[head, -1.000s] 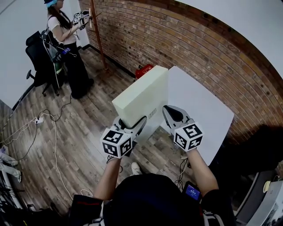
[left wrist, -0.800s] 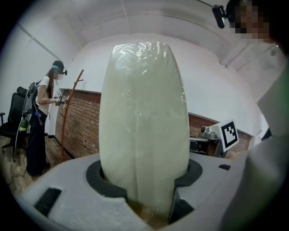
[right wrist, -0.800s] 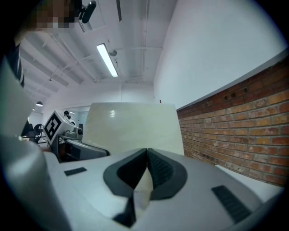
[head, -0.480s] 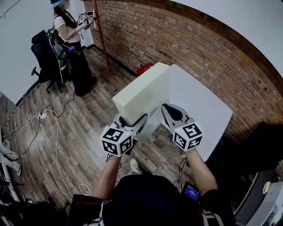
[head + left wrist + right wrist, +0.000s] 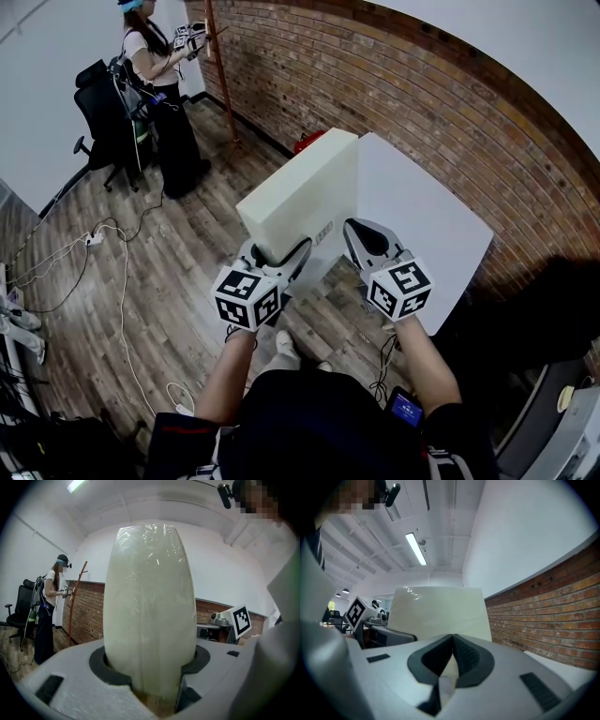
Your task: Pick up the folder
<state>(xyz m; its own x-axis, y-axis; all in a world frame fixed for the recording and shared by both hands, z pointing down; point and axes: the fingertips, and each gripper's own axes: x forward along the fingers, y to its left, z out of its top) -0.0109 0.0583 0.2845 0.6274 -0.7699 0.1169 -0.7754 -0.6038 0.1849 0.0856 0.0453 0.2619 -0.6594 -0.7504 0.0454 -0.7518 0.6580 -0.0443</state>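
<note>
Lifting step judged in hand: left gripper (image 5: 281, 255) clamps the thick cream folder (image 5: 300, 202) at 11 o'clock, right gripper (image 5: 364, 234) pinches its white cover (image 5: 422, 225) at 1 o'clock; next calls for raising both evenly.

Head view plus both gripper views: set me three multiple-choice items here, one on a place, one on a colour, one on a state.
1. Where is the folder?
A. on a desk
B. held up over the wood floor
C. on the chair

2. What colour is the wall beyond the folder?
A. red-brown brick
B. green tile
C. black

3. How does the right gripper stand?
A. wide open, empty
B. shut on a cable
C. shut on the folder's thin white cover

Key:
1. B, the left gripper clamps its thick cream body and nothing props it from below.
2. A, brick courses show.
3. C, the right gripper view shows the pads together on a pale sheet.
</note>
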